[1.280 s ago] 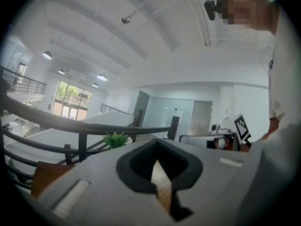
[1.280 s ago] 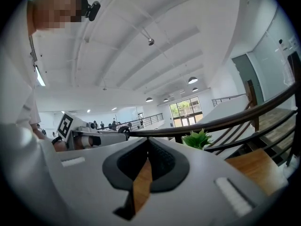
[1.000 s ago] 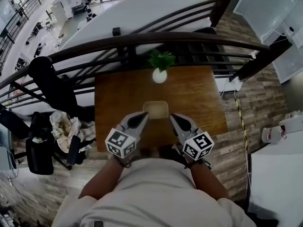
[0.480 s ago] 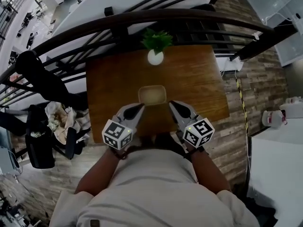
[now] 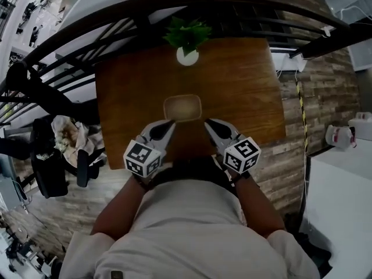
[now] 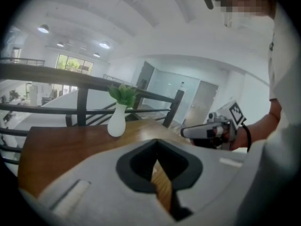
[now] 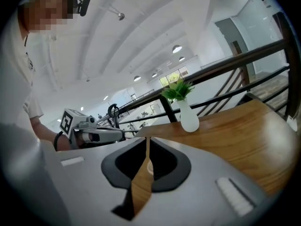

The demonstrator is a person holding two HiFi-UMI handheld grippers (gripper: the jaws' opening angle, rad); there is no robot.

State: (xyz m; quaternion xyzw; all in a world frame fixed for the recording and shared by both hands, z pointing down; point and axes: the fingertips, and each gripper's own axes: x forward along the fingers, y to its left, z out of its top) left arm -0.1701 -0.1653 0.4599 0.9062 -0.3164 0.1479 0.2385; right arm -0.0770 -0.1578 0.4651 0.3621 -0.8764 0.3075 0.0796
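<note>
Wooden surface (image 5: 238, 86): left tongs (image 5: 167, 124) and right tongs (image 5: 208, 123), both closed and empty, sit just behind a tan tray (image 5: 182, 107); open them before approaching evenly.

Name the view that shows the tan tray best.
The head view: the tan tray shows whole from above on the wooden table. In both gripper views the jaws cover it; the right one shows at most a pale sliver.

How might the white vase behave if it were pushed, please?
The vase looks tall and narrow-necked with leaves on top, so it may tip rather than slide. Its smooth white surface suggests ceramic: probably slippery and fragile.
</note>
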